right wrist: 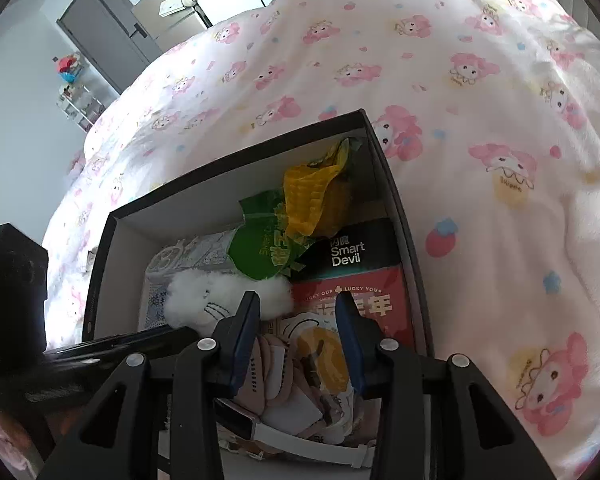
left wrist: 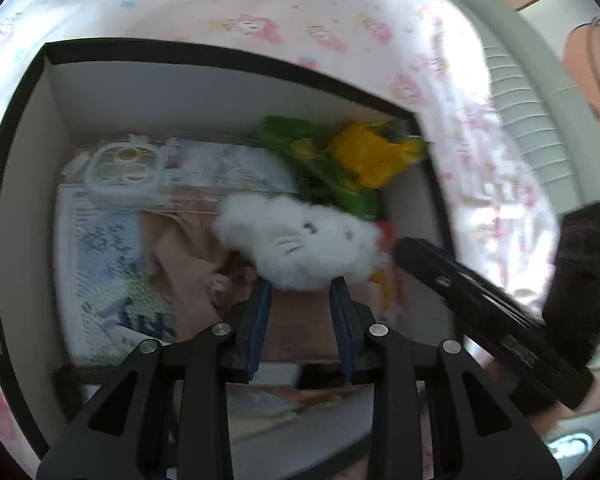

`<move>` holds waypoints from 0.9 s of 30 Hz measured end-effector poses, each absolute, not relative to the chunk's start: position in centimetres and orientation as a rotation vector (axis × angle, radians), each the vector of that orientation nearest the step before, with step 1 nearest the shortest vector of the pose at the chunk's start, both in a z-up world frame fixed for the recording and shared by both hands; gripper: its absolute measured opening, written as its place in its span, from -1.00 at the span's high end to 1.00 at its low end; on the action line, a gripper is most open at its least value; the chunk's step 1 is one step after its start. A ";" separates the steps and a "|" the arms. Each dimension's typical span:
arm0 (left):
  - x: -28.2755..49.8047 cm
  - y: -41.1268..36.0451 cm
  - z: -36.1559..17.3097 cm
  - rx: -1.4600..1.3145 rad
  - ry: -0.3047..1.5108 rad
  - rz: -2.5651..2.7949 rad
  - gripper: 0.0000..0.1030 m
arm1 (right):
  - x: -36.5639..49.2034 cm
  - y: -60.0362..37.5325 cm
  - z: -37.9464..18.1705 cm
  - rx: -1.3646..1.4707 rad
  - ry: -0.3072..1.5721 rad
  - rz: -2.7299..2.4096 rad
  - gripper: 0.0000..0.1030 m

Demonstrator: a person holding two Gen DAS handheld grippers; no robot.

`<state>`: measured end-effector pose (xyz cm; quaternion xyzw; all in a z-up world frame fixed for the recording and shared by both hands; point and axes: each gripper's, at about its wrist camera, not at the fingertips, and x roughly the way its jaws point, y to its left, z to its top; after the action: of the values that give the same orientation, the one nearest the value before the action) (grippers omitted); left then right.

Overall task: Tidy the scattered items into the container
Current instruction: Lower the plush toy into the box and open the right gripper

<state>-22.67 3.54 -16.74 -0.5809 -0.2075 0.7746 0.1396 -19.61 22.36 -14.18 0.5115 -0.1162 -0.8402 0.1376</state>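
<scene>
The box (right wrist: 384, 152), black outside and white inside, is seen in the lower centre of both frames, set on a bedspread (right wrist: 480, 92) printed with pink cartoon figures. Inside it a white plush (right wrist: 204, 300) is lying near the middle, with a green and yellow packet (right wrist: 300, 208) at the upper right corner. A black carton (right wrist: 352, 252) marked "Smart Devil" and a red carton (right wrist: 380, 300) are placed along the right wall in the right wrist view. A pale phone case (left wrist: 124, 172) is seen at the upper left of the box floor in the left wrist view, over printed paper.

The left gripper (left wrist: 302, 300) is held over the box, its jaws apart and nothing between them. The right gripper (right wrist: 298, 332) is likewise poised above the contents, jaws apart and empty.

A grey door (right wrist: 100, 28) is visible at the upper left of the right wrist view.
</scene>
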 end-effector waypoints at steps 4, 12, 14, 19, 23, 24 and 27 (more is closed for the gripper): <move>-22.8 1.8 -16.6 -1.716 -0.628 2.340 0.44 | -19.3 21.6 -14.3 1.471 -0.289 -2.417 0.32; -22.0 0.0 -14.7 -1.567 -0.747 2.322 0.44 | -19.5 21.2 -13.9 1.467 -0.285 -2.402 0.32; -22.8 0.2 -15.0 -1.582 -0.753 2.293 0.44 | -19.7 20.6 -13.9 1.468 -0.261 -2.389 0.32; -24.0 1.8 -17.0 -1.689 -0.700 2.272 0.35 | -19.9 19.5 -15.8 1.556 -0.250 -2.274 0.32; -23.6 0.9 -16.6 -1.684 -0.733 2.332 0.40 | -20.2 20.2 -16.1 1.588 -0.249 -2.317 0.32; -23.3 0.7 -16.3 -1.678 -0.718 2.351 0.42 | -20.1 20.5 -15.8 1.569 -0.257 -2.334 0.32; -22.7 0.0 -16.0 -1.634 -0.776 2.303 0.42 | -19.8 20.6 -14.9 1.505 -0.270 -2.358 0.32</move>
<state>-22.72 0.00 -16.01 -0.5549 -0.2634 0.7819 0.1063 -19.82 20.61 -14.89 0.5282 -0.0947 -0.8276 0.1649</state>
